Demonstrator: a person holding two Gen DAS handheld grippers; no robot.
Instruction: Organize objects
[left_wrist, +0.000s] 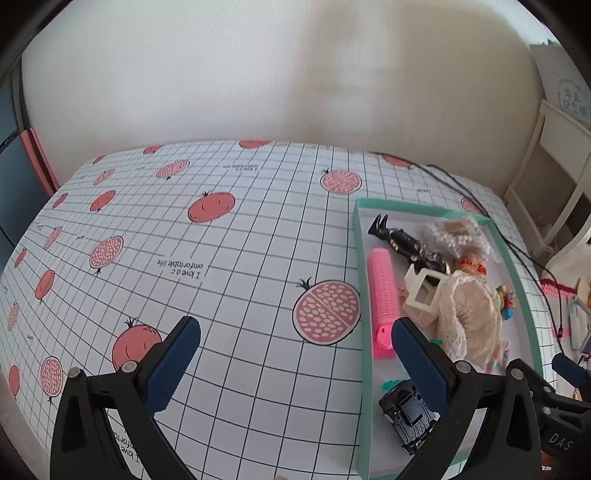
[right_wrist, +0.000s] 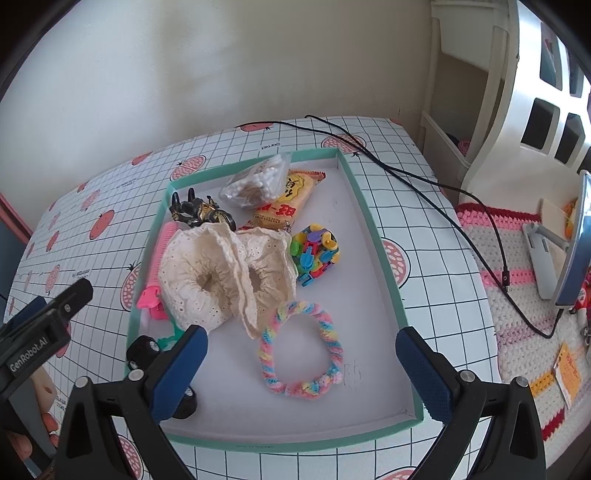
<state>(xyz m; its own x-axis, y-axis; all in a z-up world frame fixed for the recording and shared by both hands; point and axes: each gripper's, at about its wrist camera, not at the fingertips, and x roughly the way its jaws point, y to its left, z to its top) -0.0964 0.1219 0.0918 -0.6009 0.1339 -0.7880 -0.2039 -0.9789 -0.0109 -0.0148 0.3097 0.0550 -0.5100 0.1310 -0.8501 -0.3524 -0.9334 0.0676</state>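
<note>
A teal-rimmed white tray sits on the gridded cloth and holds many small things. In the right wrist view I see a cream lace scrunchie, a pastel twisted ring, a colourful plastic clip cluster, a yellow snack packet, a bag of cotton swabs, a black-gold figurine and a pink hair roller. My right gripper hangs open above the pastel ring. My left gripper is open over the tray's left rim, beside a black toy car and the pink roller.
A black cable runs across the cloth right of the tray. A crocheted mat with a phone stand lies at the right, past white furniture. Pomegranate-print tablecloth spreads left of the tray. A hand holds the left gripper.
</note>
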